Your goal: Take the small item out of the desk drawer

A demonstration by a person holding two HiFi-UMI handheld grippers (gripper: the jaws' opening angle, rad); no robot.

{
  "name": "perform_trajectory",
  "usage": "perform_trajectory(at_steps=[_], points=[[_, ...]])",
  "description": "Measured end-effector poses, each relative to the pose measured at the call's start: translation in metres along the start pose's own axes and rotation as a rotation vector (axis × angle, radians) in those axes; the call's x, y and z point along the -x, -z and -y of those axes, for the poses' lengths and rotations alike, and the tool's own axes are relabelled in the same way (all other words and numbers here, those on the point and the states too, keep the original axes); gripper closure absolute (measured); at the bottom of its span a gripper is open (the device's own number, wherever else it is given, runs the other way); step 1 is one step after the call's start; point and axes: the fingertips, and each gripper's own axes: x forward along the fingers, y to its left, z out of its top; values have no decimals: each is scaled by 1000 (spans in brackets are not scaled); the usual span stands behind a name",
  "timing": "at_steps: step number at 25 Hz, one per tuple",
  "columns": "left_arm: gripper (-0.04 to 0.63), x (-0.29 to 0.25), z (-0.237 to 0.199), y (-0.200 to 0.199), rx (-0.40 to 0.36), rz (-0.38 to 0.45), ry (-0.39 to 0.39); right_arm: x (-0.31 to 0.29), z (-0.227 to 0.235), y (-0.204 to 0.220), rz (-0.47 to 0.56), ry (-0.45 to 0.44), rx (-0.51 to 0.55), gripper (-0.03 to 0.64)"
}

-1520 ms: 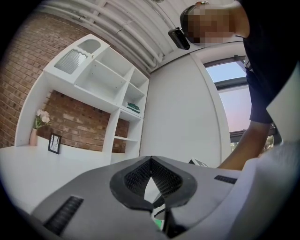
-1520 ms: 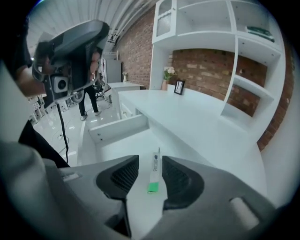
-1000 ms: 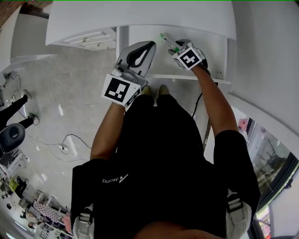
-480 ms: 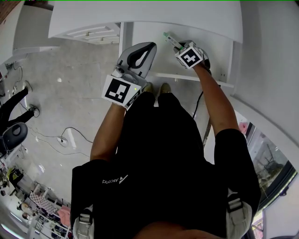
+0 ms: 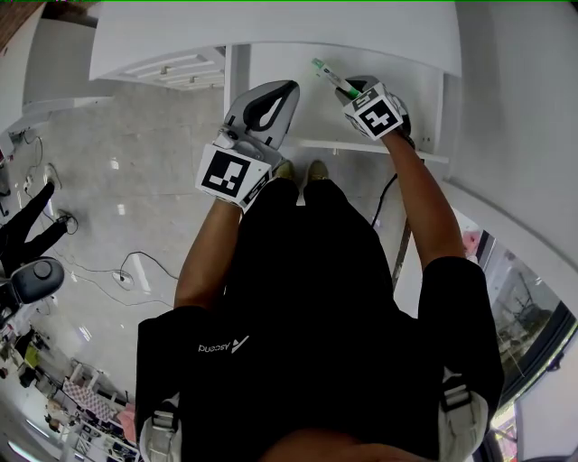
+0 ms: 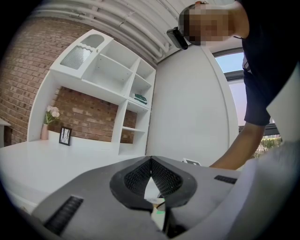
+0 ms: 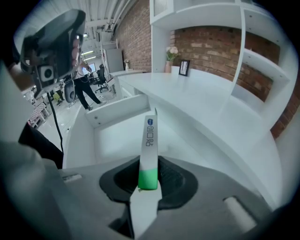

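Observation:
A small white tube with a green end (image 5: 330, 77) sticks out of my right gripper (image 5: 350, 90) above the open white desk drawer (image 5: 424, 108). In the right gripper view the tube (image 7: 150, 140) stands upright between the pads, green end down, and the right gripper (image 7: 150, 177) is closing on it. The drawer's bare white floor (image 7: 115, 138) lies behind it. My left gripper (image 5: 278, 95) hovers by the drawer's left side, apart from the tube. In the left gripper view its tips (image 6: 151, 161) meet, with nothing held.
The white desk top (image 5: 271, 27) runs along the far side of the drawer. A shelf unit on a brick wall, a flower vase (image 7: 171, 54) and a picture frame (image 7: 184, 67) stand at the desk's back. Cables (image 5: 135, 271) and a chair (image 5: 27, 271) are on the floor at left.
My right gripper has shifted a little to the right with the tube tilting out of it. The left gripper has stayed in place.

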Motion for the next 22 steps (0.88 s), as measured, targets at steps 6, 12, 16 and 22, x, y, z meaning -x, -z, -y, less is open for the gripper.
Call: perform_trajectory(at_steps=[6, 12, 16, 22], points=[[597, -6, 15, -6, -13, 11, 30, 54, -7, -23, 139, 35, -29, 528], [597, -11, 31, -18, -30, 28, 56, 111, -17, -49, 291, 71, -73, 528], [597, -14, 39, -29, -39, 47, 67, 146, -21, -67, 395, 77, -111, 528], [597, -10, 49, -51, -63, 97, 87, 197, -32, -93, 563, 85, -174, 529]])
